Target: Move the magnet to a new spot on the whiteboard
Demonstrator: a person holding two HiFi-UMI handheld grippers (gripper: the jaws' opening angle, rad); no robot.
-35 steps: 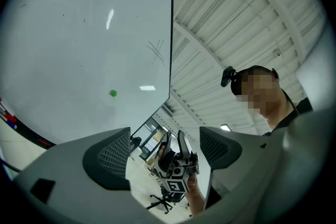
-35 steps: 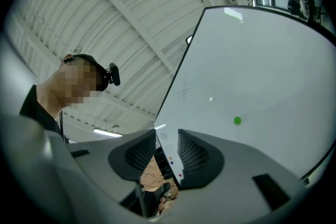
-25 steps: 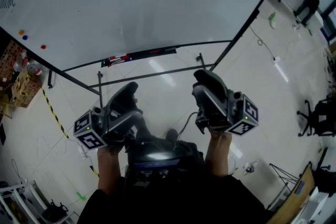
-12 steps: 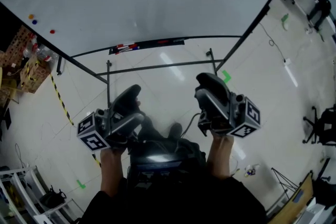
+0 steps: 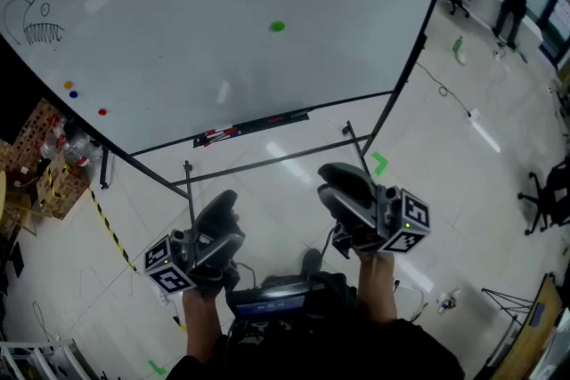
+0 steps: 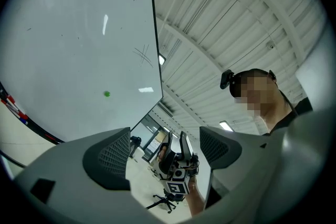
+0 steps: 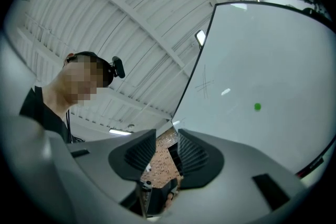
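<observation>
green magnet now shows lower in view, tray holding markers.

Office chair at far right, striped tape at left.

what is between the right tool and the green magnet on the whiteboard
Nothing visible. The right tool is held low, short of the marker tray, and the green magnet sits alone on bare whiteboard beyond.
</observation>
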